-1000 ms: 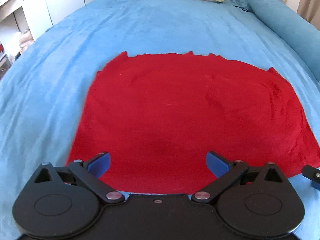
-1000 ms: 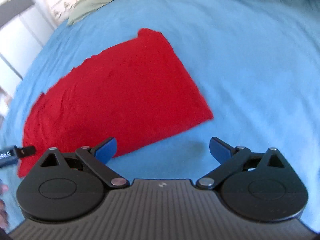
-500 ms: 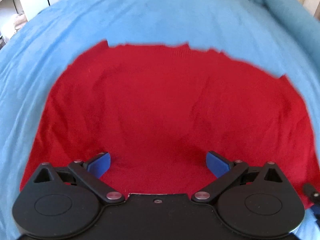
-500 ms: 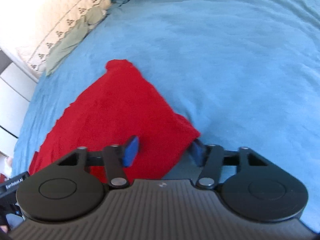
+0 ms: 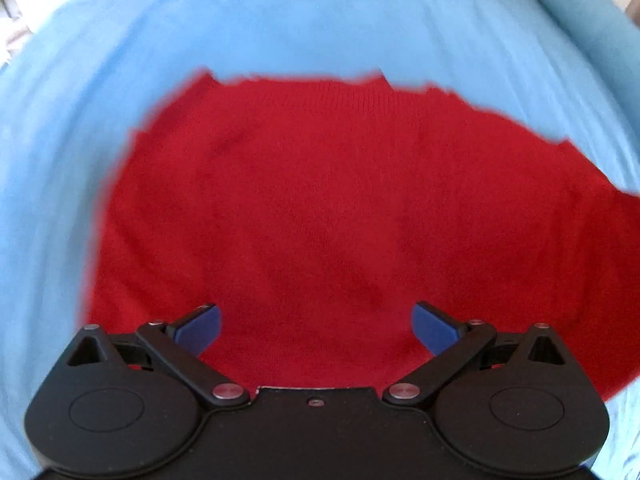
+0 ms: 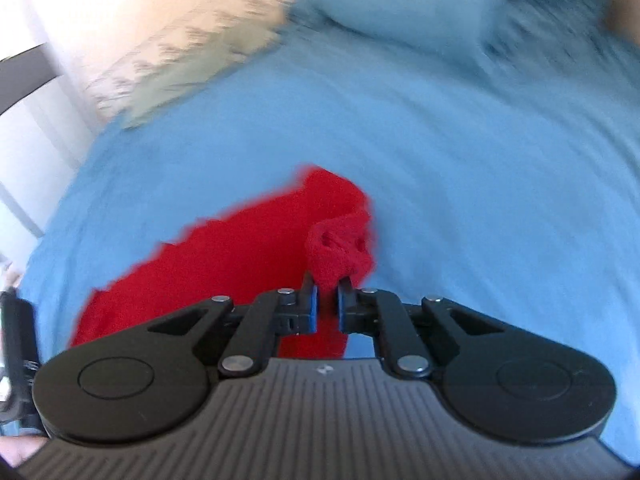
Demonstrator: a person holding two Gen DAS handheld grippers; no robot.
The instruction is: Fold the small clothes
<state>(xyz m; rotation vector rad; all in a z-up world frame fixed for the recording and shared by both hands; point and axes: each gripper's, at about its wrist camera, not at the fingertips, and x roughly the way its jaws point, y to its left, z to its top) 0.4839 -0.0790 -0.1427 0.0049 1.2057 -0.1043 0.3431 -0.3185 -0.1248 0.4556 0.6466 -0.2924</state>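
Note:
A red knit garment (image 5: 328, 216) lies spread flat on the blue bed cover (image 5: 320, 20). My left gripper (image 5: 316, 322) is open, its blue pads low over the garment's near edge, nothing between them. In the right wrist view my right gripper (image 6: 328, 300) is shut on the garment's near right corner (image 6: 340, 240), which is bunched up and lifted above the bed. The rest of the garment (image 6: 224, 264) trails down to the left. Both views are motion-blurred.
The blue bed cover (image 6: 460, 160) stretches all round. A blue pillow (image 6: 440, 8) and a pale green pillow (image 6: 192, 76) lie at the head of the bed. White furniture stands at the left (image 6: 24, 140). The left gripper's edge shows at far left (image 6: 16, 340).
My right gripper has closed on the garment's right corner and lifted it, bunching the cloth. My left gripper has moved forward and lower over the garment, still open.

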